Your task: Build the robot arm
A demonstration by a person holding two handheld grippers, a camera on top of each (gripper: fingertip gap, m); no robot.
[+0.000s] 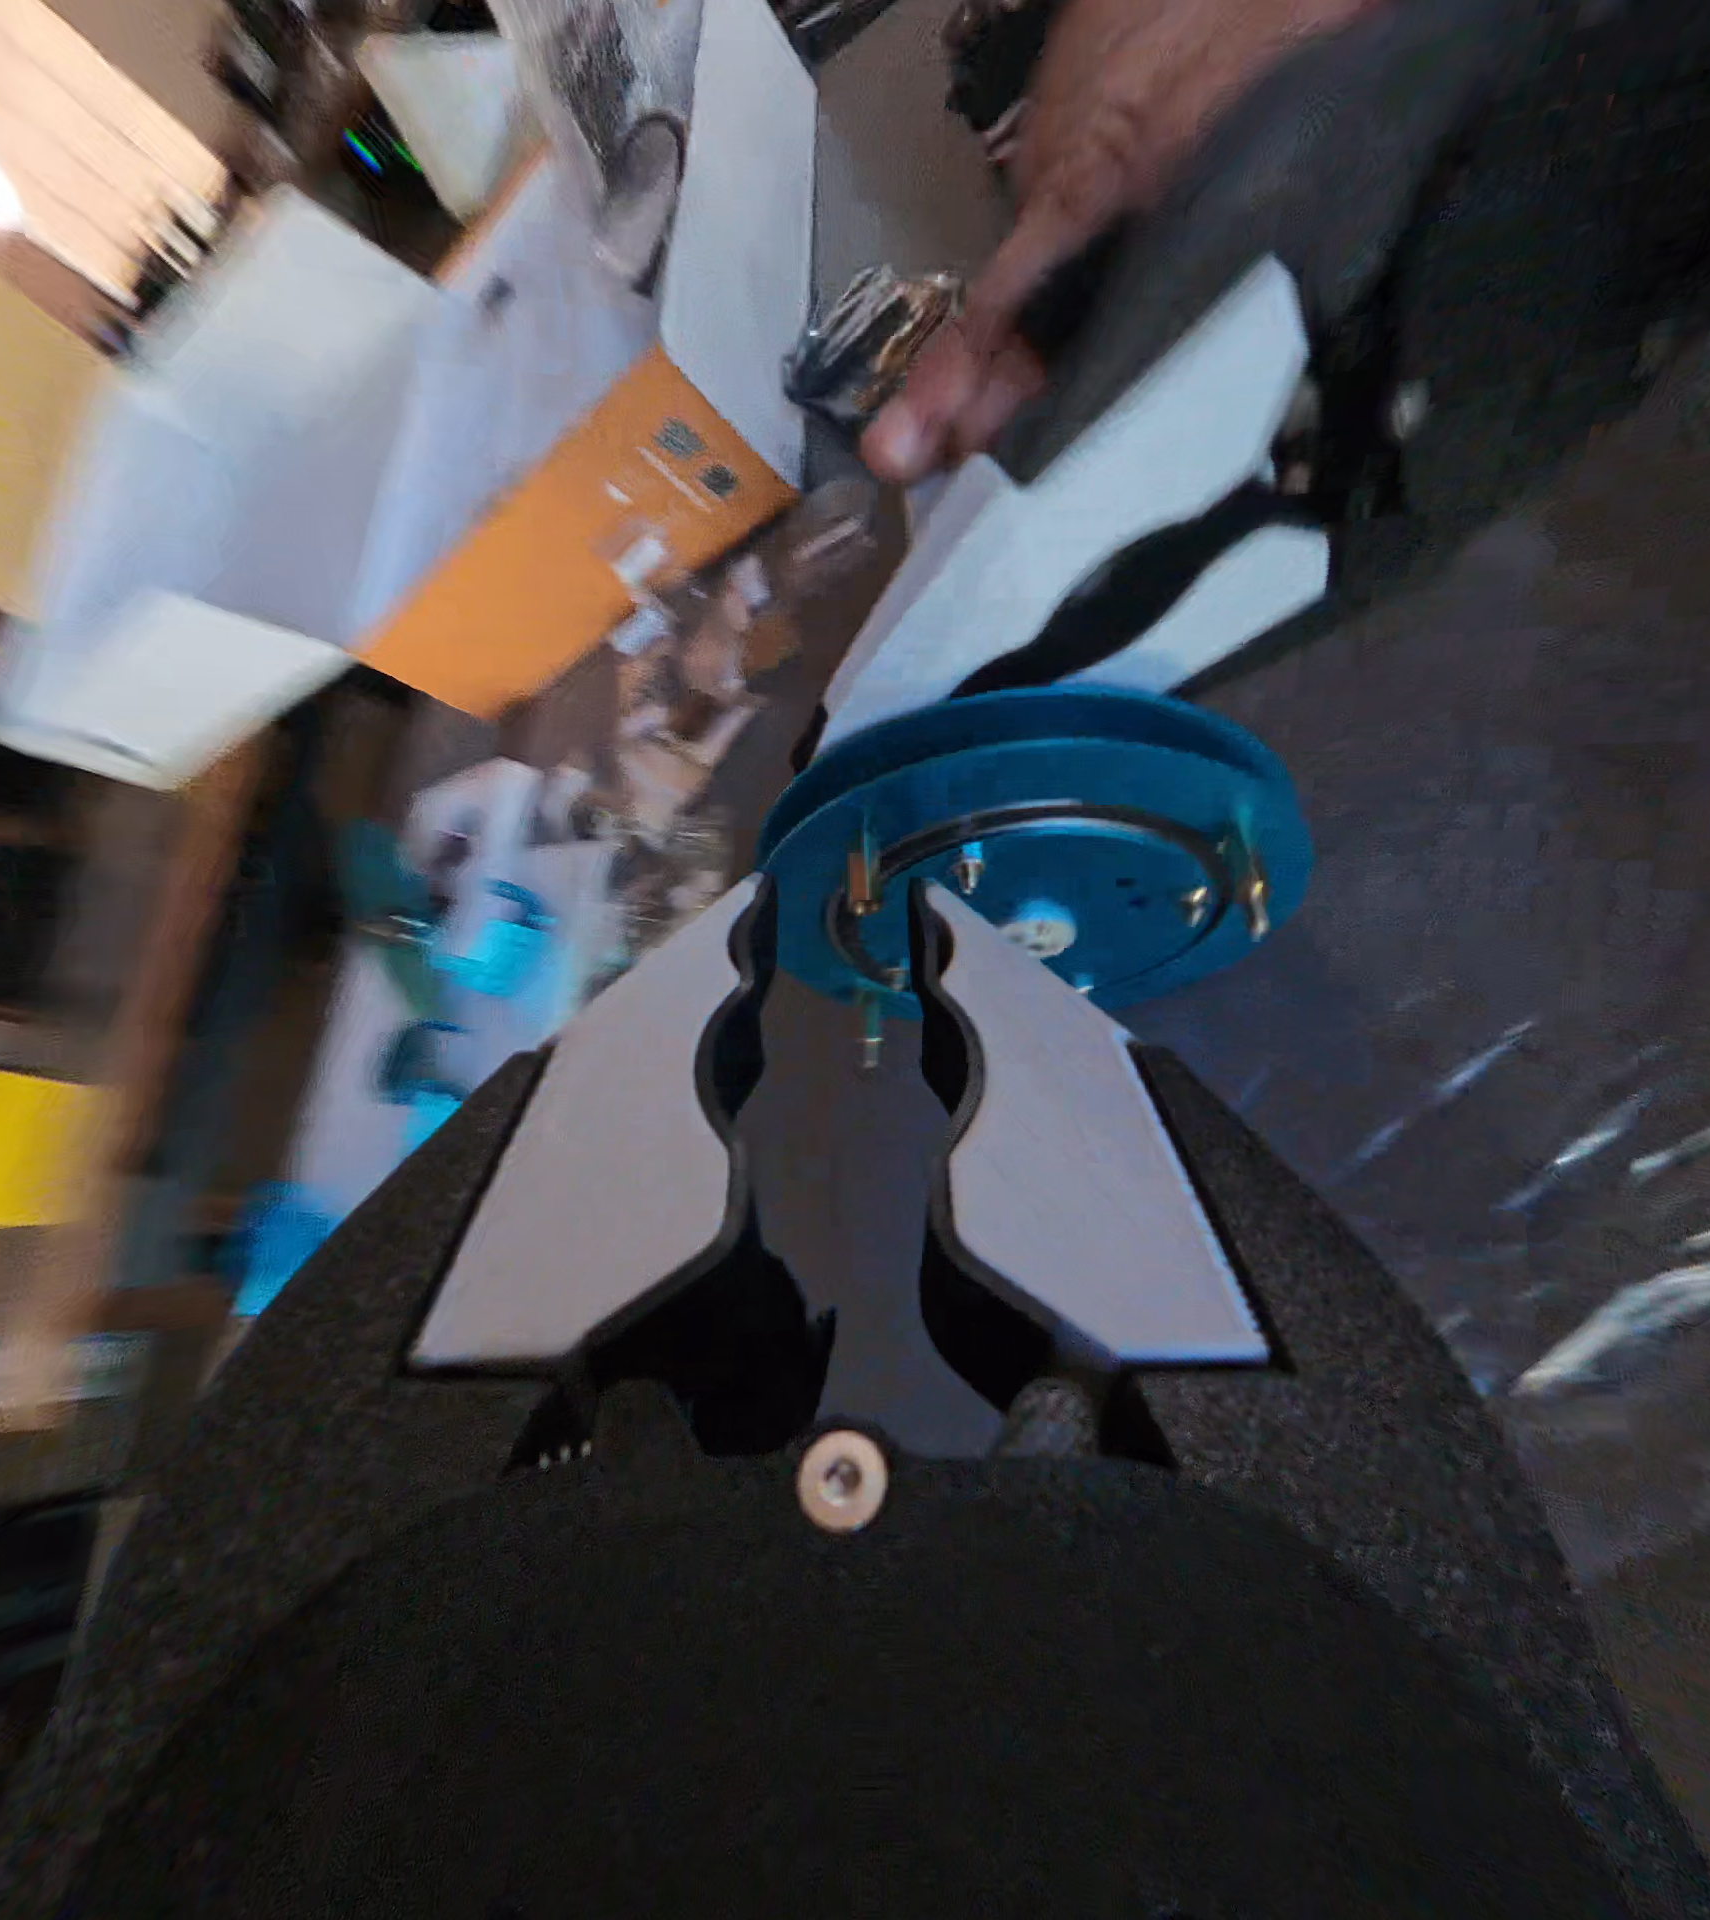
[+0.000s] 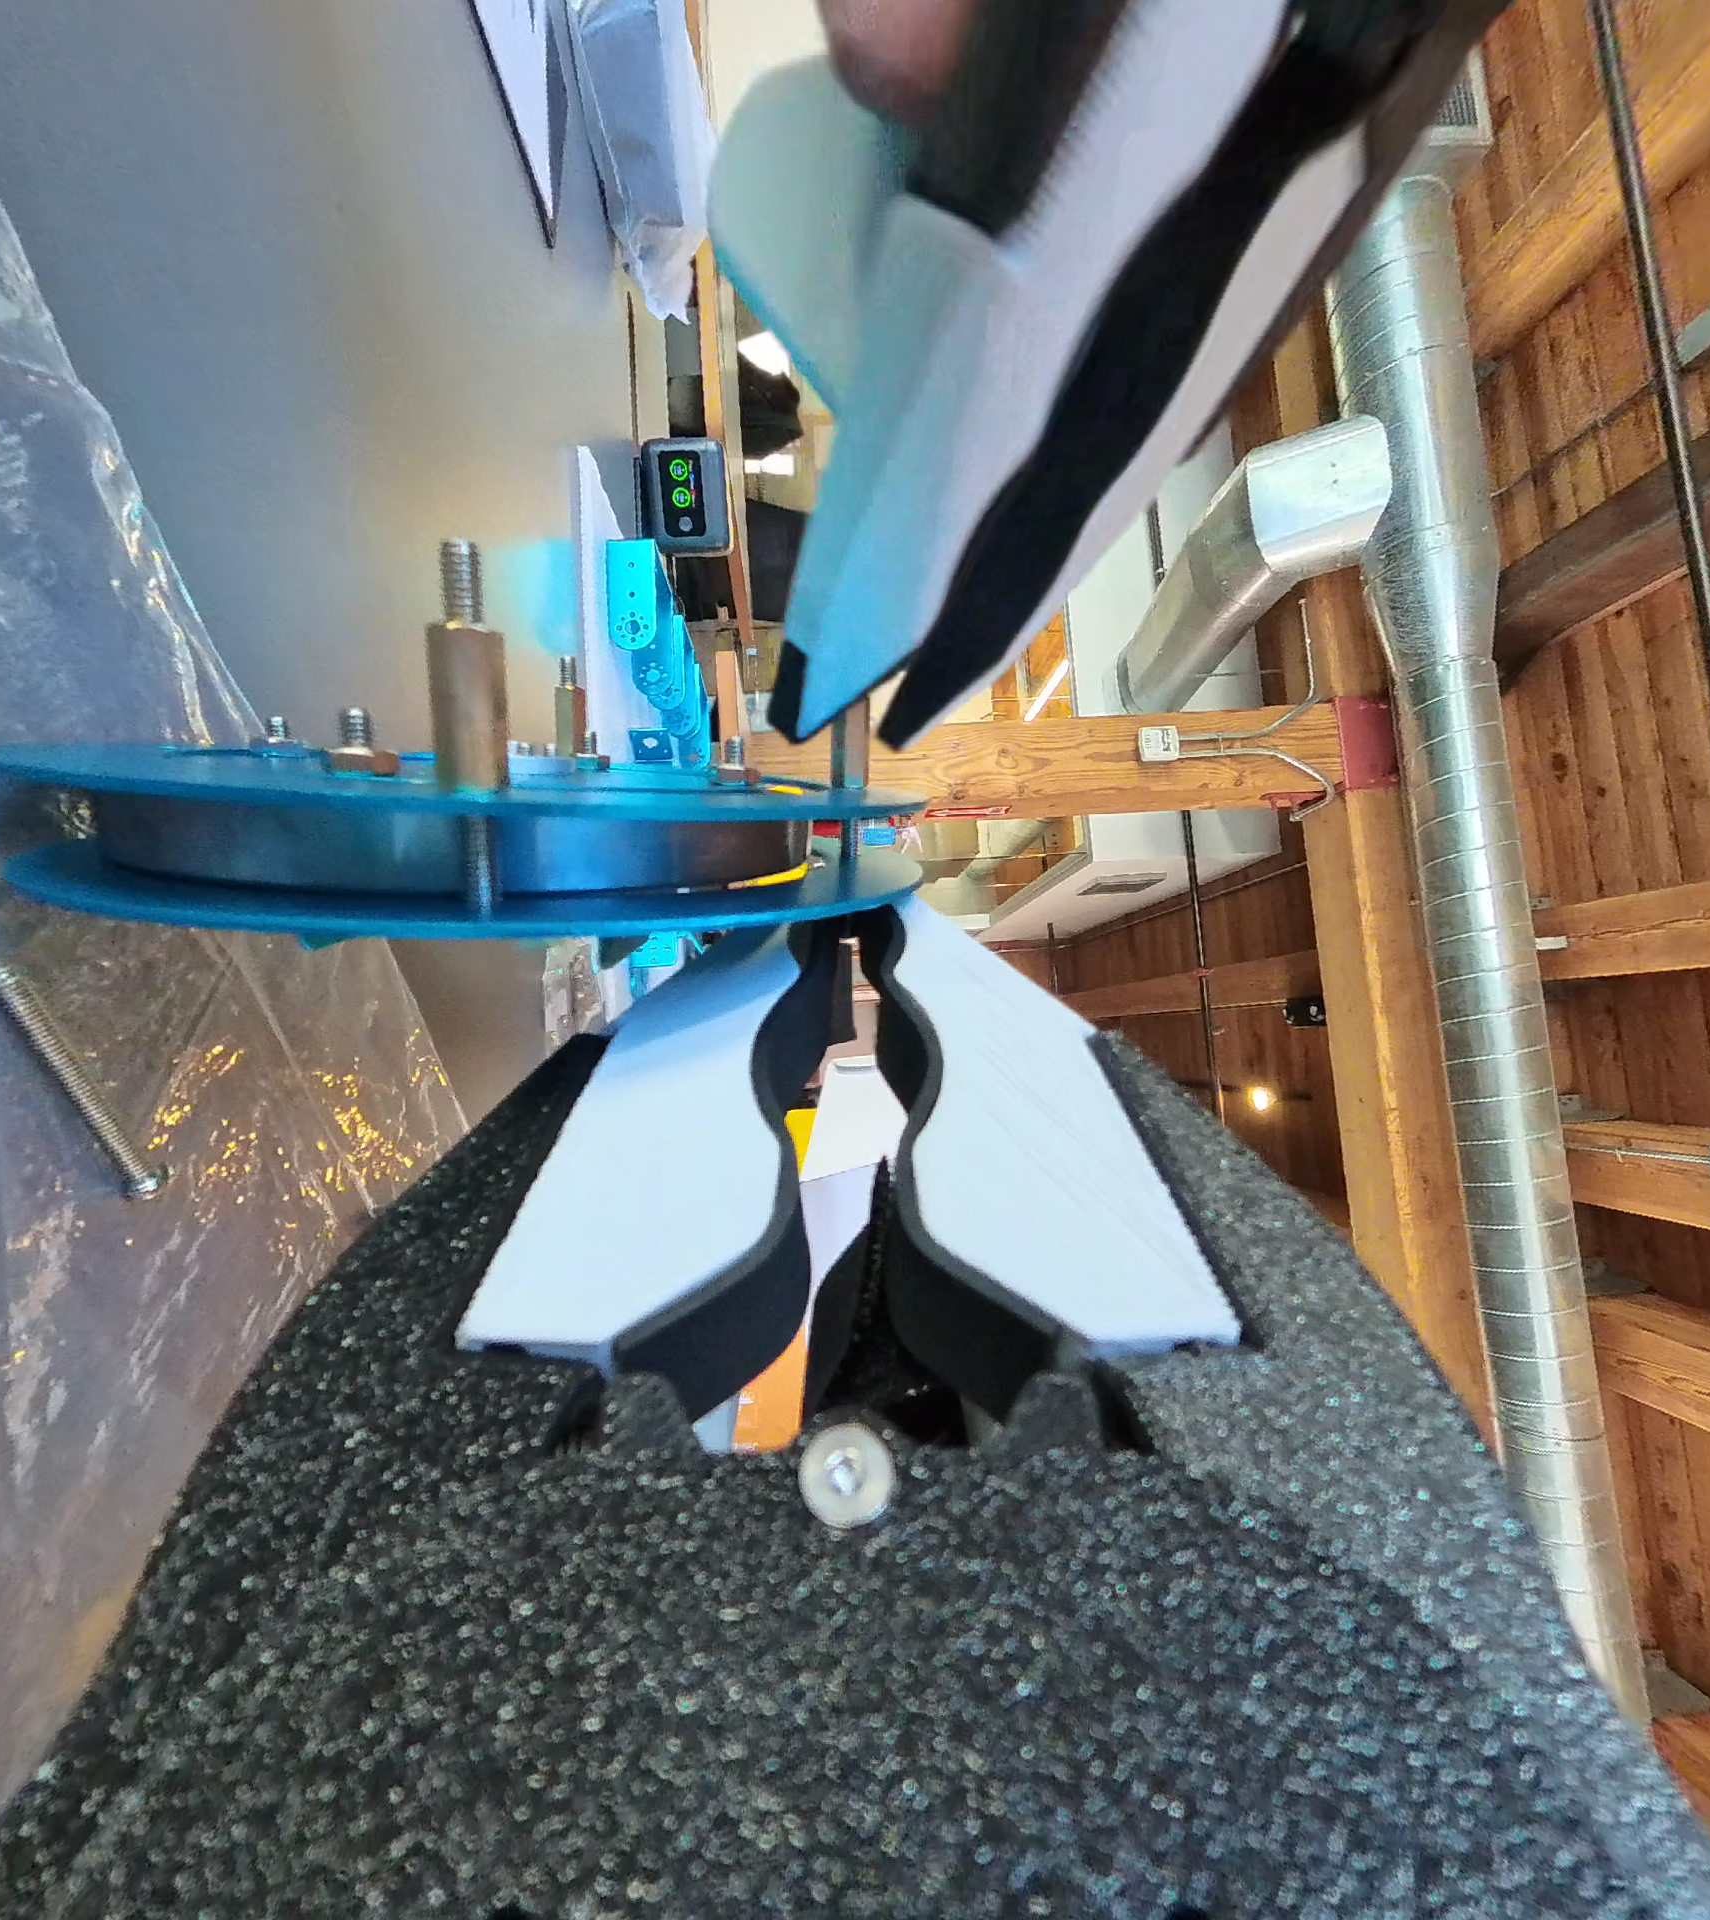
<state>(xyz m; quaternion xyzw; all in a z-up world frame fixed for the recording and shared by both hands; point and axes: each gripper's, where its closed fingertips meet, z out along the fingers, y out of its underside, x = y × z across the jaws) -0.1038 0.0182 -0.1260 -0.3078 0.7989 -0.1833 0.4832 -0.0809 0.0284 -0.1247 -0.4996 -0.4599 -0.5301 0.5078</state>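
Note:
A blue two-plate disc assembly (image 1: 1038,821) with brass standoffs and a metal ring between its plates is held up between both grippers. My left gripper (image 1: 840,888) is at its near rim, its jaws a narrow gap apart on either side of a brass standoff (image 1: 870,1023). From the right wrist view, the left gripper (image 2: 843,727) comes down from above onto the disc (image 2: 456,800). My right gripper (image 2: 849,930) is nearly closed against the lower plate's edge with a dark part pinched between its tips. Its white fingers (image 1: 1038,540), held by a hand (image 1: 944,405), reach behind the disc.
A clear plastic bag (image 2: 207,1039) with a long screw (image 2: 72,1081) lies at the left on a grey surface. Blue brackets (image 2: 653,644) and a small black device (image 2: 685,494) stand behind. White and orange boxes (image 1: 560,540) are blurred. A metal duct (image 2: 1443,831) and wooden beams are at the right. The grippers are tip to tip, or close to it.

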